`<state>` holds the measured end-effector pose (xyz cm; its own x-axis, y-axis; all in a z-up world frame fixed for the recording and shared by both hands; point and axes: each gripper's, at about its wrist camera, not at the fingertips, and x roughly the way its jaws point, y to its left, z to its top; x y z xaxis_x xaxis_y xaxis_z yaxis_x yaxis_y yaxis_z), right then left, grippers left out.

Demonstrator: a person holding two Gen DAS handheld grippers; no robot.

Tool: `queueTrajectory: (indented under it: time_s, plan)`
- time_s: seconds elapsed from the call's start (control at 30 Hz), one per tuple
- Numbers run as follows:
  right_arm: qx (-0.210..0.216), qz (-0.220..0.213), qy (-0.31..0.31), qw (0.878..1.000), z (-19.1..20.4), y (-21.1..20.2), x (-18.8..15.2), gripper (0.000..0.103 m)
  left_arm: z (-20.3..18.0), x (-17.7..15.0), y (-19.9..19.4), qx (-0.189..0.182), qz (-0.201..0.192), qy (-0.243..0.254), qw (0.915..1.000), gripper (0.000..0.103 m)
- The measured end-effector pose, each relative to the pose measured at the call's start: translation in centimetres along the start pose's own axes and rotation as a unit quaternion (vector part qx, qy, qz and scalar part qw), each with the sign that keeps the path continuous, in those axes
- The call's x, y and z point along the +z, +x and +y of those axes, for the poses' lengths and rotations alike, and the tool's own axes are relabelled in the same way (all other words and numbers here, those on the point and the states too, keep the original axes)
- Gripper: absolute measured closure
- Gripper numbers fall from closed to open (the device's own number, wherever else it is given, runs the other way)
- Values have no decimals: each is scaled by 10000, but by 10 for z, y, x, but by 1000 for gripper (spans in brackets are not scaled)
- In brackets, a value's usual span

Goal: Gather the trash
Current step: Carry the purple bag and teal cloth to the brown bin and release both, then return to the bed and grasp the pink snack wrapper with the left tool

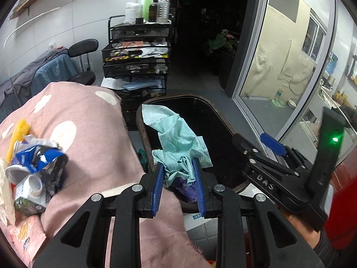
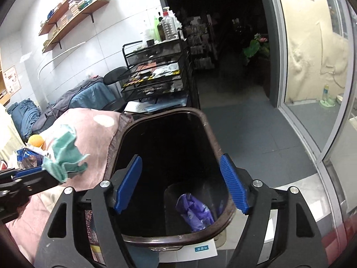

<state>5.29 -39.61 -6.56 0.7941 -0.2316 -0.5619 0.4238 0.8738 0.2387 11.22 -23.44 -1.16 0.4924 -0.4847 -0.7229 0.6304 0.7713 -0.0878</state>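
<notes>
My left gripper (image 1: 178, 167) is shut on a crumpled teal paper towel (image 1: 178, 143) and holds it over the near rim of a dark bin (image 1: 223, 120). The towel also shows in the right wrist view (image 2: 67, 156). My right gripper (image 2: 180, 183) is open and empty above the bin's mouth (image 2: 212, 134); it also shows in the left wrist view (image 1: 267, 154). A purple wrapper (image 2: 196, 210) lies inside the bin. More trash sits on the pink blanket (image 1: 93, 138): a crushed blue-and-white packet (image 1: 38, 156), a small white bottle (image 1: 31, 192) and a yellow piece (image 1: 17, 136).
A black mesh cart (image 1: 136, 62) with bottles on top stands behind the bin. A black stool (image 1: 82, 49) and blue-grey cloths are at the back left. A glass door (image 1: 279, 67) runs along the right. An orange ball (image 2: 36, 141) lies on the bed.
</notes>
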Motion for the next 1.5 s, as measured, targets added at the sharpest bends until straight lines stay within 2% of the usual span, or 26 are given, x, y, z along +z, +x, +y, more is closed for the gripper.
queueTrajectory:
  time_s: [0.2, 0.5, 0.6, 0.67, 0.77, 0.83, 1.07, 1.27, 1.5]
  plan:
    - [-237, -107, 75, 9996, -12, -8, 2, 22, -6, 5, 20, -18, 265, 93, 9996, 77]
    - [-354, -201, 225, 9989, -23, -13, 7, 20, -14, 8, 43, -96, 614, 251, 9978, 75]
    - [-370, -203, 226, 9989, -23, -14, 7, 19, -18, 6, 46, -72, 673, 348, 9971, 64]
    - [-374, -198, 247, 9988, -24, -13, 7, 16, -18, 5, 48, -74, 715, 383, 9967, 46]
    - [-379, -191, 268, 9987, -24, -13, 7, 13, -16, 4, 49, -96, 744, 380, 9965, 25]
    - [-379, -187, 263, 9988, -24, -13, 7, 10, -15, 2, 49, -81, 759, 380, 9964, 21]
    - [-338, -165, 324, 9988, -24, -12, 5, 7, -14, 2, 37, -99, 555, 344, 9978, 11]
    - [-244, -200, 272, 9991, -19, -14, 4, 7, -19, 1, 17, 39, 220, 518, 9984, 11]
    - [-72, -218, 156, 9996, -7, -16, 2, 7, -12, -5, -11, 161, -113, 421, 9989, 10]
